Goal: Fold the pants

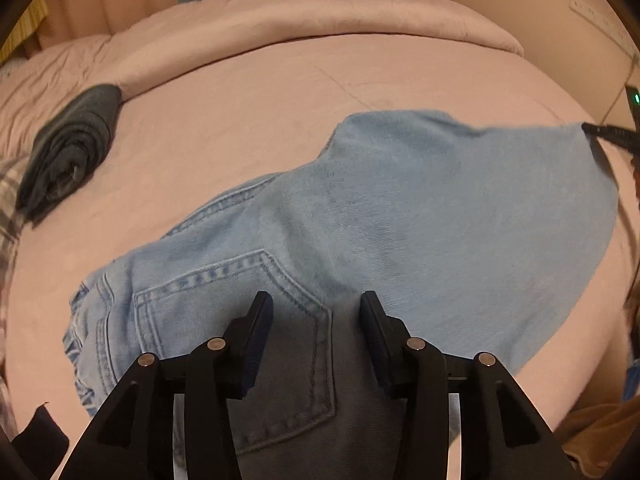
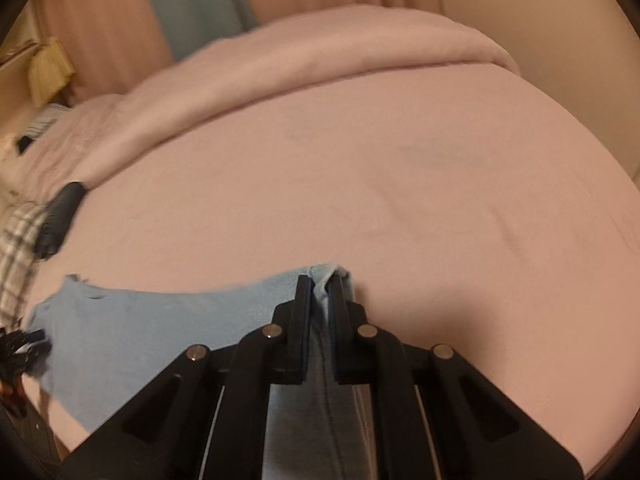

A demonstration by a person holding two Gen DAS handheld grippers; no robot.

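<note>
Right gripper [image 2: 319, 284] pinches the jeans' [image 2: 140, 320] hem; left gripper [image 1: 316, 302] hovers spread above the back pocket [image 1: 240, 320]. A weak pinch could drop the denim mid-fold.

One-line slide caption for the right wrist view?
Right gripper shut on a bunched edge of light-blue jeans lying on a pink bedsheet.

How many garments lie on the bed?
3 that I can tell: light blue jeans near the front, a dark folded garment at the left by the duvet, and a plaid piece at the left edge. Others may be hidden.
</note>
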